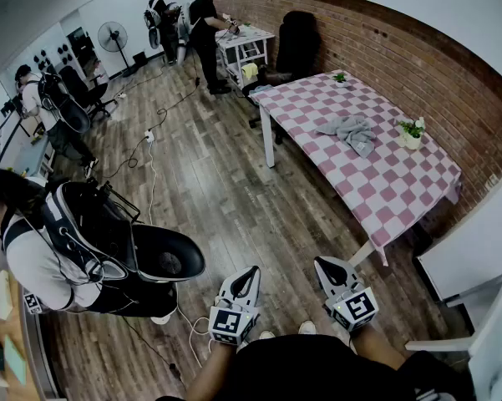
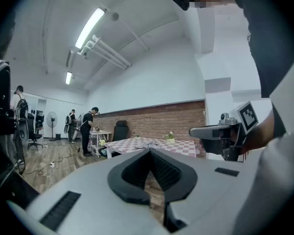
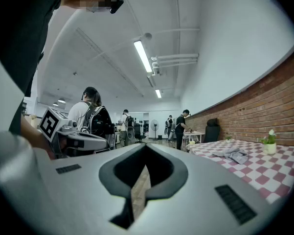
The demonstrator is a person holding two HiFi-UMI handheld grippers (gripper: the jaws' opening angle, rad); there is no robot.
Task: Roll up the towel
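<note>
Plant [image 1: 413, 126] in pot [image 1: 411, 141] near towel [image 1: 351, 132]

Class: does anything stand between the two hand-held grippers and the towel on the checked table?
Nothing visible. Only wooden floor separates the left hand-held gripper and right hand-held gripper from the table; the towel lies apart from the potted plant.

Indoor, even cool light. Source: ceiling tube lamps [image 2: 90, 27], glaring white in both gripper views. Head view dimmer, colours muted, corners vignetted black. Strong fisheye: brick wall [image 1: 434, 73] bows, floor planks curve. Shadows soft, darkest under table [image 1: 384, 190]. Towel [image 1: 351, 132] small, folds barely resolved. Near foreground in gripper views soft-focus.
</note>
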